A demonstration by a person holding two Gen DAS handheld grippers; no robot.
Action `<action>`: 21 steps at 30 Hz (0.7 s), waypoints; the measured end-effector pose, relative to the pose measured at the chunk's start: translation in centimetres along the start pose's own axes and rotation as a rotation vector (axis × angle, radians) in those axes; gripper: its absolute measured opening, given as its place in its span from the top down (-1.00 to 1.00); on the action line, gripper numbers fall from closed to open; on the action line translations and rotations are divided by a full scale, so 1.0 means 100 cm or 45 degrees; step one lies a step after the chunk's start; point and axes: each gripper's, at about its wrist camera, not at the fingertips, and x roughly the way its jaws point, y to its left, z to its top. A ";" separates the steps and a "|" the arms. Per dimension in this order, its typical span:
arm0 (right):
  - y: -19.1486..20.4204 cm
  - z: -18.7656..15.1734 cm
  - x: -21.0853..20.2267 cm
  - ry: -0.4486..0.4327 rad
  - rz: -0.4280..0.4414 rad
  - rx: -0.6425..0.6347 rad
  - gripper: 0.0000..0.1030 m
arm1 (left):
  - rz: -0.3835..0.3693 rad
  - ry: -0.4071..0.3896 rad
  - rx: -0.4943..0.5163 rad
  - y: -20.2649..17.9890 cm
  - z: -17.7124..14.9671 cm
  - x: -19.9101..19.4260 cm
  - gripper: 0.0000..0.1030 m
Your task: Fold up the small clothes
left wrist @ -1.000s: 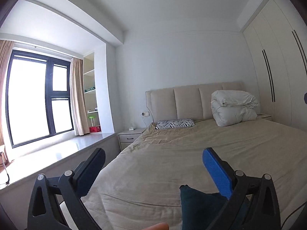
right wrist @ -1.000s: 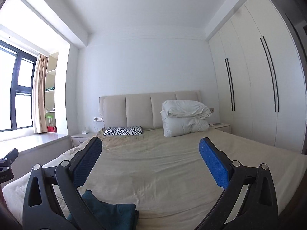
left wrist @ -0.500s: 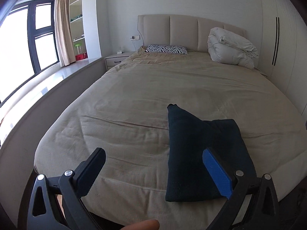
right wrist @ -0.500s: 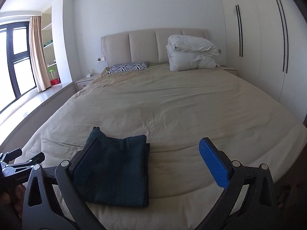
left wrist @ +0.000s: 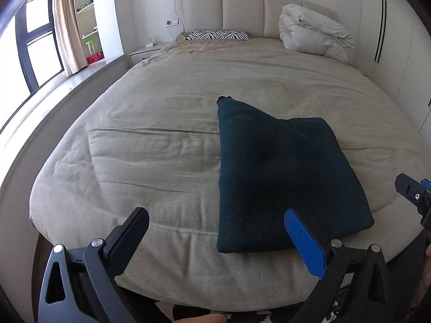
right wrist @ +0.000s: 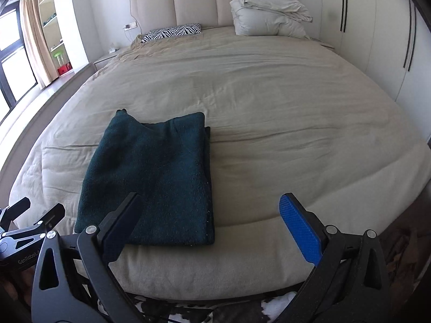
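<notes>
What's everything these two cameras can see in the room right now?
Folded garment: one, dark teal, near the bed's foot edge.
Bed: one, beige cover.
Headboard: one, beige, padded.
Zebra pillow: one, black and white, by headboard.
Duvet: one, white, bundled by headboard.
Nightstand: one, pale, left of bed.
Wardrobe: white doors, right wall.
Window: dark frame, beige curtain.
Left gripper: open, empty.
Right gripper: open, empty.

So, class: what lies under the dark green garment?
The garment rests on the beige bedcover, near the foot edge. Whatever lies between its folded layers is covered.
</notes>
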 end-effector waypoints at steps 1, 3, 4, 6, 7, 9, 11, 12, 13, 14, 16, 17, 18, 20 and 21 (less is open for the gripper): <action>-0.001 0.002 0.000 0.001 -0.007 0.000 -1.00 | -0.007 0.009 -0.004 0.001 -0.001 0.002 -1.00; -0.001 0.004 0.000 0.005 -0.017 -0.002 -1.00 | -0.008 0.018 -0.005 0.001 -0.001 0.005 -1.00; -0.001 0.004 0.000 0.008 -0.021 -0.002 -1.00 | -0.006 0.020 -0.006 0.001 -0.002 0.006 -1.00; -0.001 0.004 0.000 0.014 -0.030 0.000 -1.00 | -0.004 0.025 -0.009 0.001 -0.002 0.007 -1.00; 0.000 0.004 0.001 0.017 -0.032 -0.001 -1.00 | -0.005 0.029 -0.012 0.001 -0.003 0.007 -1.00; 0.002 0.004 0.001 0.017 -0.038 -0.010 -1.00 | -0.007 0.033 -0.017 0.002 -0.003 0.009 -1.00; 0.006 0.004 0.002 0.014 -0.048 -0.029 -1.00 | -0.008 0.037 -0.020 0.002 -0.003 0.010 -1.00; 0.008 0.004 0.000 0.013 -0.053 -0.039 -1.00 | -0.009 0.038 -0.021 0.003 -0.003 0.010 -1.00; 0.010 0.004 0.000 0.013 -0.057 -0.049 -1.00 | -0.010 0.040 -0.021 0.003 -0.003 0.011 -1.00; 0.012 0.003 0.001 0.015 -0.058 -0.058 -1.00 | -0.010 0.042 -0.020 0.003 -0.003 0.012 -1.00; 0.015 0.002 0.002 0.021 -0.057 -0.069 -1.00 | -0.010 0.044 -0.021 0.004 -0.004 0.012 -1.00; 0.016 0.002 0.003 0.025 -0.057 -0.072 -1.00 | -0.011 0.045 -0.022 0.004 -0.004 0.012 -1.00; 0.017 0.002 0.004 0.029 -0.055 -0.073 -1.00 | -0.012 0.045 -0.022 0.004 -0.004 0.012 -1.00; 0.018 0.002 0.006 0.036 -0.052 -0.073 -1.00 | -0.012 0.046 -0.021 0.004 -0.004 0.013 -1.00; 0.018 0.002 0.007 0.037 -0.052 -0.072 -1.00 | -0.012 0.047 -0.021 0.004 -0.004 0.013 -1.00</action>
